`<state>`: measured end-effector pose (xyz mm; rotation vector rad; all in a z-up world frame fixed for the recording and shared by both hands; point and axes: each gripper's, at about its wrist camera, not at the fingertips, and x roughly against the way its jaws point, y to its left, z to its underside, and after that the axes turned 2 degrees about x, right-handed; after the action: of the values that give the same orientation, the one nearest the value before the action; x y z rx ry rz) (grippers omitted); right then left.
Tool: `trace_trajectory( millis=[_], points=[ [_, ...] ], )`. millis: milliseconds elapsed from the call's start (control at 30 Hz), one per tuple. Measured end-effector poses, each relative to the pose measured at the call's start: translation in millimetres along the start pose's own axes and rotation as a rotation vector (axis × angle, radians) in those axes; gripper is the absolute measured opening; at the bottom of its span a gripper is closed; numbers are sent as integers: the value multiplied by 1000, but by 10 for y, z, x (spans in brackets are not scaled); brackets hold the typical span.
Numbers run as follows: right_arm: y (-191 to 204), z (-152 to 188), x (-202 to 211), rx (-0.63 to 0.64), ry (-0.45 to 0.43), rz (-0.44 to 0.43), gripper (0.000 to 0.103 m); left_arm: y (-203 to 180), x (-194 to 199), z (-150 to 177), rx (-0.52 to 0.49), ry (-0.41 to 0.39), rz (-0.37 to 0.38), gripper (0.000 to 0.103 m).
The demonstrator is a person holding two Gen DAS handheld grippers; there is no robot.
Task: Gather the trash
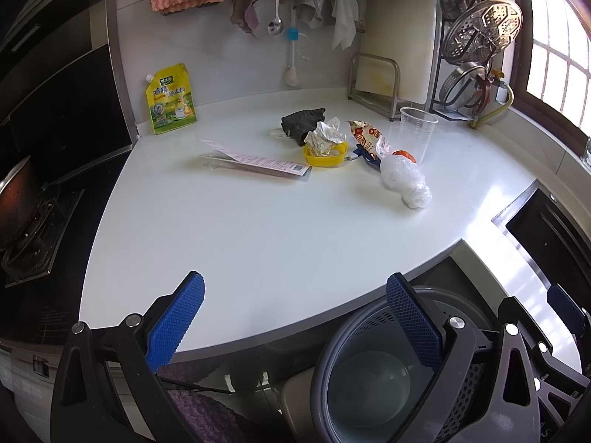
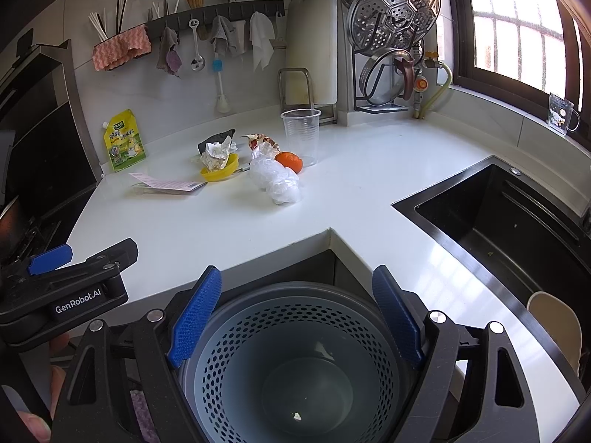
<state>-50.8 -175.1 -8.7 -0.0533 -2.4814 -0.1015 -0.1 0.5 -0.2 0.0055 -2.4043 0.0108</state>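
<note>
both grippers, left gripper (image 1: 295,321) and right gripper (image 2: 295,313), are hanging with jaws apart over the bin (image 2: 295,361). crumpled plastic bag (image 2: 275,181) is sitting mid-counter beside the orange (looking light, squishy, slippery), so i'm guessing pinching its bunched middle.

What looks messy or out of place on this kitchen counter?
A huddle of litter sits mid-counter: crumpled paper in a yellow dish, a scrunched plastic bag, a snack wrapper, a dark rag and a flat card package. The orange looks whole, odd among rubbish.
</note>
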Motion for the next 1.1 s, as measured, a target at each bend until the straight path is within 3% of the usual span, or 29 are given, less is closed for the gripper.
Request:
trace_trajectory(
  millis=[1100],
  points=[
    [-18, 22, -42, -6, 0, -2, 80, 25, -34, 49, -3, 8, 4, 97]
  ],
)
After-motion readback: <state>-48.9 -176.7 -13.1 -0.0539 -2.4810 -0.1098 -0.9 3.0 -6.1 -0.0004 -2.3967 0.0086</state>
